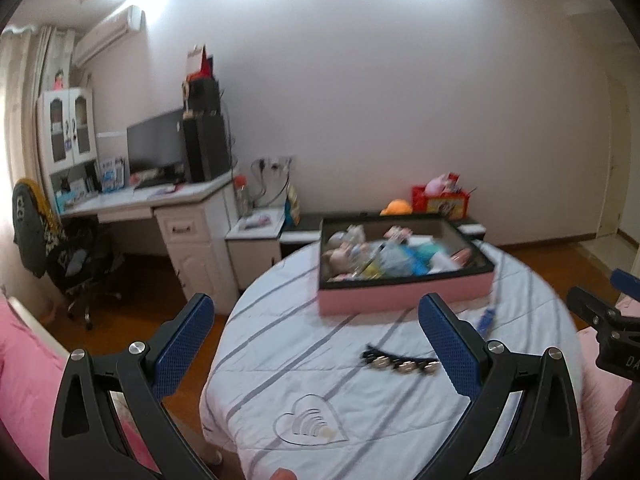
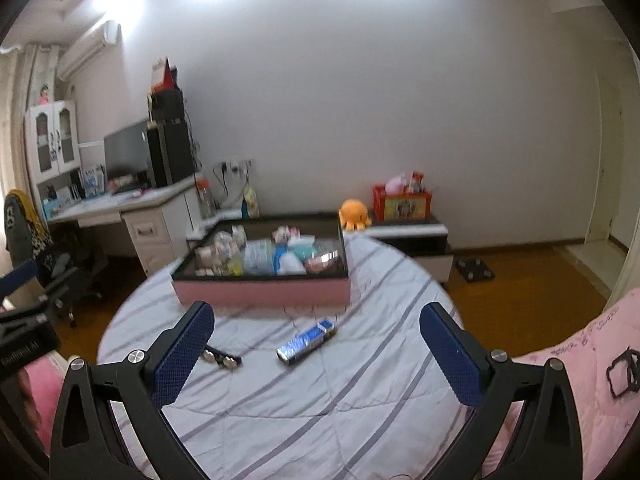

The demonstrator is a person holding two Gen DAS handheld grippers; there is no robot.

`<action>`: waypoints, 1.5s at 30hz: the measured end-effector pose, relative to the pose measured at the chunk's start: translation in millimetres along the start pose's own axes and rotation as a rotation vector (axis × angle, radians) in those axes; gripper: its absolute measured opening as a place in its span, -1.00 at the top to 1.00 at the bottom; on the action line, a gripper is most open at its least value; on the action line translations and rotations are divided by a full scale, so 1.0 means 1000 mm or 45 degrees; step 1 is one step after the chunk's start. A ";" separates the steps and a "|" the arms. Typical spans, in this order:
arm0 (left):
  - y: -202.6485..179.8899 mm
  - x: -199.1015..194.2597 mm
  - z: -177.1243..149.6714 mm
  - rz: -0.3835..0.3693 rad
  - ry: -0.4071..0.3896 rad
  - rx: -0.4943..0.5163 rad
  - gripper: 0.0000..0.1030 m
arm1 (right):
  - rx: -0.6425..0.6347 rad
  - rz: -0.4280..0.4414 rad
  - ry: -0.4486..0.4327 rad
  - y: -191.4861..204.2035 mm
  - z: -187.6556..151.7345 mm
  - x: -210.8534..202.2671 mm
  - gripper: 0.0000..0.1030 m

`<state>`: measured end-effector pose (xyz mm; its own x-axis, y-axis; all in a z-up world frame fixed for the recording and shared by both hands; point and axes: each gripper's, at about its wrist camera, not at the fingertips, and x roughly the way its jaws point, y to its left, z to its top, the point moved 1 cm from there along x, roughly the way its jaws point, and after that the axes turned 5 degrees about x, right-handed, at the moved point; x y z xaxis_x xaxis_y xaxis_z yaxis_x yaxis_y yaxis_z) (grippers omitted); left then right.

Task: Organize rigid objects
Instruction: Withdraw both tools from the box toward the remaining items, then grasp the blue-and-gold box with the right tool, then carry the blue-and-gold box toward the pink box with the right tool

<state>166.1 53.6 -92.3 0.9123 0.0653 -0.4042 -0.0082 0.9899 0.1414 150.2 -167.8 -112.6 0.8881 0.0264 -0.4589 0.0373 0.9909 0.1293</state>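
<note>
Surveying from largest down: bed (image 2: pixel 280 420) bears pink box (image 2: pixel 260 294), already filled with small goods. Just before box lie blue pack (image 2: pixel 306 340) and black strip (image 1: pixel 400 362), apart from each other. Right gripper (image 2: pixel 316 356) and left gripper (image 1: pixel 316 356) hover empty, jaws spread. Recommend right descends square across pack's narrow sides, then lifts over box wall.
</note>
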 end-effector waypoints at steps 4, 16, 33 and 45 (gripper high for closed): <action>0.015 0.036 -0.007 0.020 0.089 -0.005 -1.00 | 0.019 -0.043 0.132 0.001 -0.014 0.045 -1.00; 0.028 0.142 0.011 -0.069 0.251 0.051 -1.00 | 0.007 -0.138 0.406 0.008 -0.035 0.147 -1.00; 0.011 0.266 0.012 -0.138 0.470 0.033 -0.29 | -0.042 -0.122 0.515 -0.054 -0.027 0.166 0.23; -0.007 0.277 0.016 -0.245 0.519 0.057 0.61 | -0.007 -0.035 0.486 -0.073 -0.018 0.171 0.60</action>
<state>425.6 62.9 -191.1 0.6596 -0.0665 -0.7486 0.1718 0.9830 0.0641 291.6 -233.5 -216.3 0.6524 0.0458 -0.7564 0.0556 0.9926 0.1081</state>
